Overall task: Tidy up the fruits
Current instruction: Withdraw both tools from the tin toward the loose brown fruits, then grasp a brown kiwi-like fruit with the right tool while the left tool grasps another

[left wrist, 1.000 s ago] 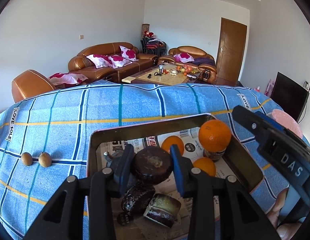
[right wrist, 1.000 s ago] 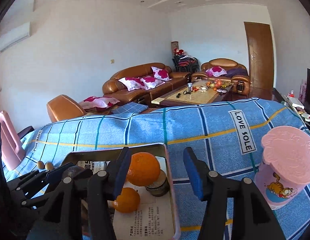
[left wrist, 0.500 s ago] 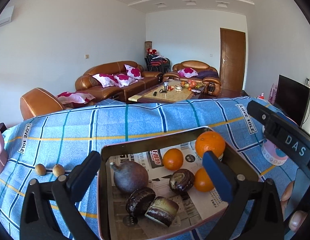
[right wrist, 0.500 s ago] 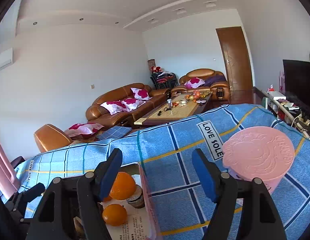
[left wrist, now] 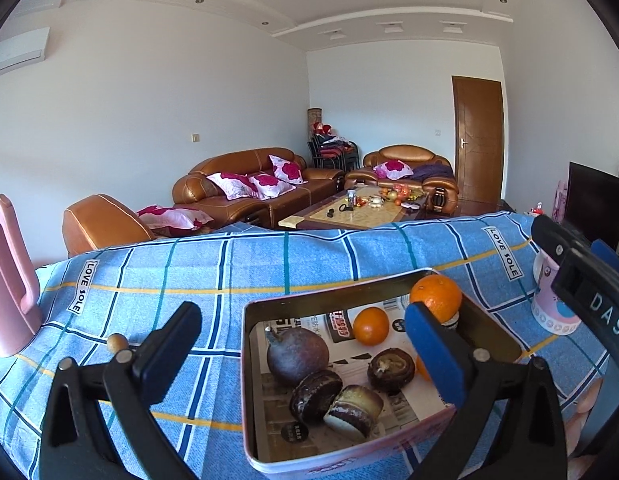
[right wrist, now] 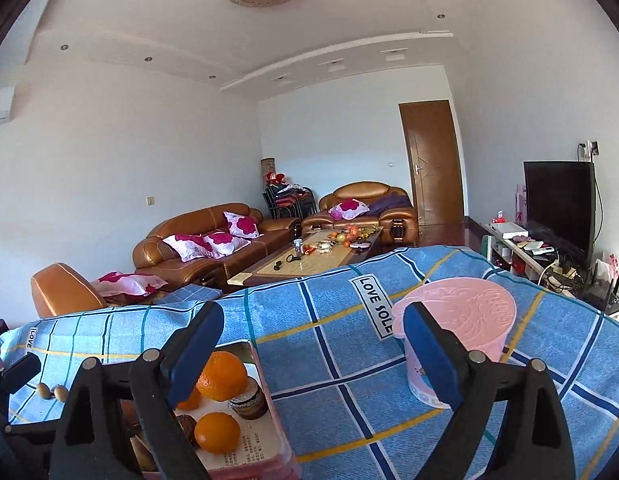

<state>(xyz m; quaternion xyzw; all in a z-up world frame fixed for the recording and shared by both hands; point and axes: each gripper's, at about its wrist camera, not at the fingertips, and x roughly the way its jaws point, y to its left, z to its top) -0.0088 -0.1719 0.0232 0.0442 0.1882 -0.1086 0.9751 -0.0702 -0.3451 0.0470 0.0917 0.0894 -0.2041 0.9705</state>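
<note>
A tin tray (left wrist: 245, 380) lined with newspaper sits on the blue checked cloth. It holds a dark purple round fruit (left wrist: 297, 354), several dark brown fruit pieces (left wrist: 390, 368), a small orange (left wrist: 371, 326) and a big orange (left wrist: 435, 298) resting on a small jar (right wrist: 247, 400). My left gripper (left wrist: 301, 312) hangs wide open over the tray's near left side with nothing between its fingers. My right gripper (right wrist: 313, 320) is right of the tray; its jaws are opening and are empty. The big orange (right wrist: 221, 374) shows just beside its left finger.
A pink cup (right wrist: 457, 320) stands upside down on the cloth right of the tray, behind the right finger. A pink jug (left wrist: 9, 280) is at the far left. Two small brown fruits (right wrist: 51, 392) lie on the cloth left of the tray.
The left gripper let go of a dark fruit piece, which now lies in the tray, and opened wide. The right gripper opened away from the orange on the jar and swung right towards the pink cup.
</note>
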